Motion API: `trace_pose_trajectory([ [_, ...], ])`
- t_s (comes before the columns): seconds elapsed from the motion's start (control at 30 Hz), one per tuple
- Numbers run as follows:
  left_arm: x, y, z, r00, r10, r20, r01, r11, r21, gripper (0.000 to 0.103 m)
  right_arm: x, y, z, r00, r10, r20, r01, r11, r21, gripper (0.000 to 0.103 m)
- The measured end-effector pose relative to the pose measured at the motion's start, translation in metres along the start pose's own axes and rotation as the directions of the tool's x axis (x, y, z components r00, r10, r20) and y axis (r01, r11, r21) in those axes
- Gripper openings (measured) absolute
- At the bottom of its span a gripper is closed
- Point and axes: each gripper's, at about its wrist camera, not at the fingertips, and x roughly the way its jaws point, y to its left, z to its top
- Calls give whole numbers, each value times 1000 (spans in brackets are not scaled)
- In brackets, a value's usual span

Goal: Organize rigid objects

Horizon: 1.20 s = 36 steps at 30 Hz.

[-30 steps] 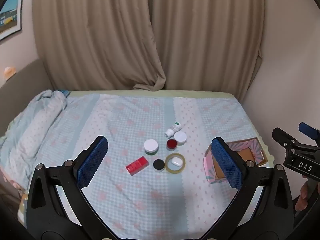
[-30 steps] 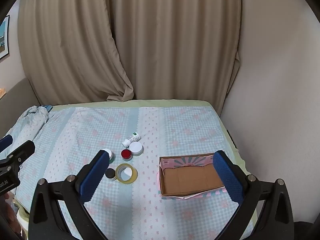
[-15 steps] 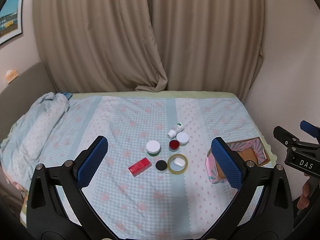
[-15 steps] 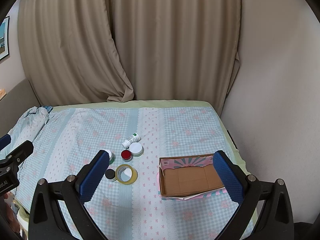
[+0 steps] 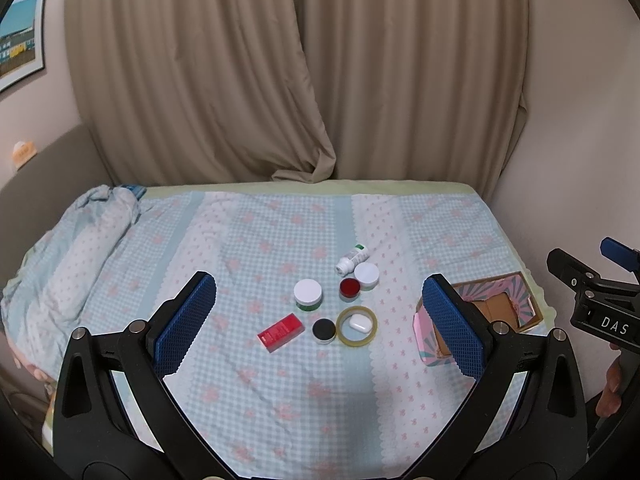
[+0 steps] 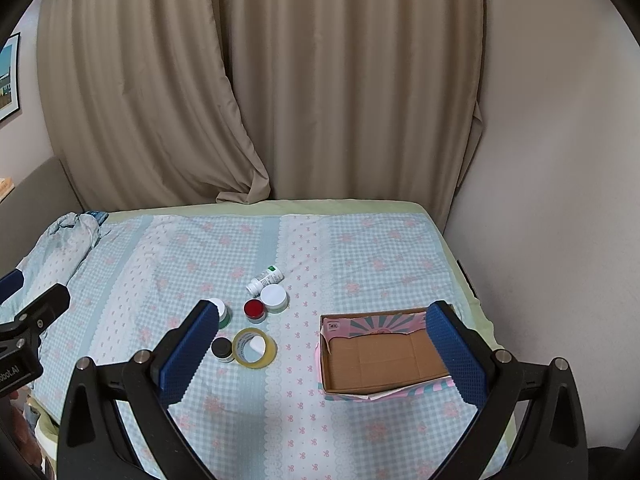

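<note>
Black claw (image 5: 320, 316) frames, blue textured pads (image 5: 186, 322), silver screws, apparently.

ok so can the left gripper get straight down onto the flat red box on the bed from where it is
Probably yes. The left gripper is open and held above the bed, and the flat red rectangular box lies alone at the cluster's left edge, apart from the black-lidded jar, with nothing over it.

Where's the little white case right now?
In both wrist views the white case lies on the bed inside the tape ring, right of the black-lidded jar, left of the cardboard box.

A home bedroom: patterned bedspread (image 6: 360, 248), beige curtains (image 6: 280, 80), framed picture (image 5: 20, 36).
</note>
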Motion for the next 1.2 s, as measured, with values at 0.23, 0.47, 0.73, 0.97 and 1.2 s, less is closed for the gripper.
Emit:
trace_pose_trajectory([
  [0.23, 0, 0, 0, 1000, -1, 0, 1, 1000, -1, 102, -1, -2, 1, 1000, 2, -1, -2, 1000, 2, 103],
  [0.47, 0, 1, -1, 1000, -8, -1, 8, 1000, -3, 102, 1, -2, 0, 1000, 6, -3, -6, 1000, 1, 103],
  [0.73, 0, 2, -2, 1000, -8, -2, 8, 1000, -4, 102, 0, -1, -2, 1000, 9, -4, -9, 1000, 4, 103],
  [0.97, -2, 4, -3, 1000, -7, -1, 7, 1000, -3, 102, 0, -2, -3, 1000, 11, -4, -11, 1000, 3, 103],
  [1.2, -2, 4, -3, 1000, -6, -1, 6, 1000, -2, 102, -1, -2, -2, 1000, 14, -4, -14, 1000, 3, 103],
])
